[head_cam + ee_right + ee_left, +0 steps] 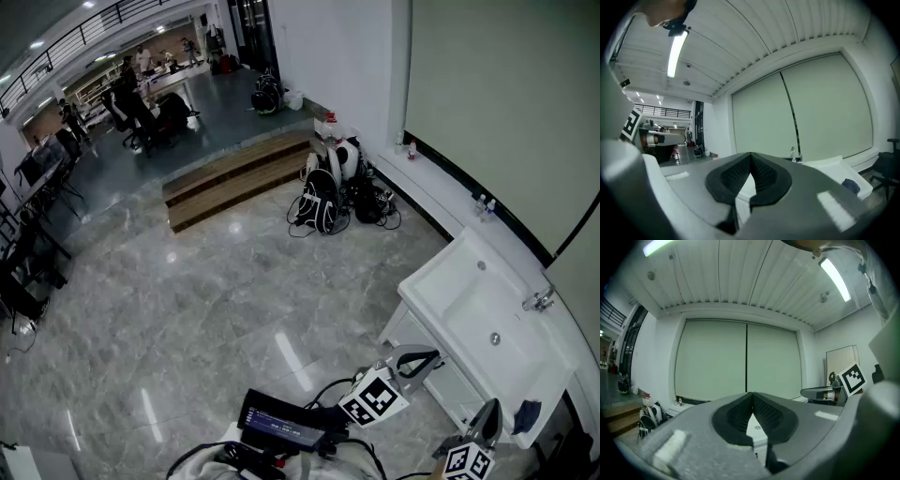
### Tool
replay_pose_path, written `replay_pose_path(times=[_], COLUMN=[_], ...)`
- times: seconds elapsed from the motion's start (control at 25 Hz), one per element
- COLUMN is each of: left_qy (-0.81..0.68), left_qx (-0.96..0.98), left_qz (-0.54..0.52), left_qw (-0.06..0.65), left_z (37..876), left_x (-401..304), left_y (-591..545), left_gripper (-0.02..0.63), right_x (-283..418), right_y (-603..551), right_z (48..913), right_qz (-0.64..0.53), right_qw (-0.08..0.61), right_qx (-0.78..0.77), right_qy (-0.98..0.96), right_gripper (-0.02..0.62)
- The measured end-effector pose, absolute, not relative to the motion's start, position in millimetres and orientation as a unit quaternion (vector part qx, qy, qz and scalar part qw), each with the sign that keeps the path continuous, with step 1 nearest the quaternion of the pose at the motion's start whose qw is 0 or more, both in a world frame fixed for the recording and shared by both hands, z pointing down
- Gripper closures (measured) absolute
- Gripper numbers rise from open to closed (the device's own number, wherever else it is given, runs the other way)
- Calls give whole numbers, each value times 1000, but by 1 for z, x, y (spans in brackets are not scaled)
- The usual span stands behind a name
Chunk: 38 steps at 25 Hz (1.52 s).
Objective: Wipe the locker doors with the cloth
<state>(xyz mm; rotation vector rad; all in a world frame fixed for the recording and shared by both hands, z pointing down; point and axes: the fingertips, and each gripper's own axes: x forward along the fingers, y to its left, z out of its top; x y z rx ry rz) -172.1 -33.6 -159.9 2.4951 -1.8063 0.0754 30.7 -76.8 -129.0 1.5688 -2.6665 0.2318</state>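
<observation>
Head view: a white sink (441,281) stands against the wall at the right, on a glossy marble floor (187,309). A dark blue cloth (527,414) lies on the sink's near corner, on the rim. The left hand-held gripper (419,362) hangs just in front of the sink's near side, apart from the cloth. The right hand-held gripper (487,422) is by the same corner, close beside the cloth but not touching it. Farther along the wall from the sink lie some backpacks (323,199), with wooden steps (234,178) beyond them.

Left gripper view: the jaws are pressed together at their tips with nothing between them. They point level at two pale panels (745,362) on the wall above the sink. A strip of the white sink front shows through the gap under the jaws. The right hand-held gripper reaches in from the right edge.

Right gripper view: these jaws are also together and empty. The sink runs off to the right, with its tap (792,153) behind the basin. The cloth sits on the sink's rim, right of the jaws and clear of them. An office chair (888,161) stands past the sink's end.
</observation>
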Motion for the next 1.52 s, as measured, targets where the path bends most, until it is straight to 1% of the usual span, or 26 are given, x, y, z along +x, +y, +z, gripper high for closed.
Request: replay_pose_path(times=[0.28, 0.6, 0.72, 0.76, 0.84, 0.88, 0.92, 1.0, 1.2, 1.36, 1.44, 1.52], left_qy=[-585, -570, -576, -566, -534, -534, -543, -555, -549, -546, -548, -551], left_qx=[810, 820, 815, 822, 841, 840, 834, 827, 824, 818, 813, 809], left_qz=[30, 32, 40, 37, 20, 17, 24, 47, 91, 137, 152, 160], left_qw=[39, 50, 43, 51, 87, 96, 90, 80, 103, 119, 122, 124], left_z=[-156, -153, -167, -172, -171, -165, -155, -130, -88, -61, -51, -44], left_x=[-163, -138, -150, -147, -125, -120, -118, -108, -71, -52, -47, -45], left_y=[-30, -40, -30, -23, -16, -22, -33, -48, -53, -56, -55, -52], left_gripper=[604, 604, 604, 604, 604, 604, 604, 604, 604, 604, 604, 604], right_x=[35, 72, 85, 99, 146, 159, 167, 191, 322, 405, 432, 453], right_y=[-69, -68, -72, -60, -31, -40, -62, -107, -168, -233, -262, -288], right_z=[-121, -108, -87, -80, -63, -46, -24, 19, 121, 177, 196, 211], right_qz=[87, 107, 127, 139, 162, 168, 168, 167, 204, 229, 225, 220], right_qw=[25, 11, 14, 26, 60, 71, 78, 100, 190, 248, 284, 322], right_qx=[499, 514, 524, 542, 588, 590, 580, 565, 609, 617, 615, 615], right_qy=[-862, -851, -842, -828, -790, -786, -793, -802, -742, -711, -701, -686], right_gripper=[592, 591, 589, 589, 589, 563, 535, 508, 411, 376, 367, 337])
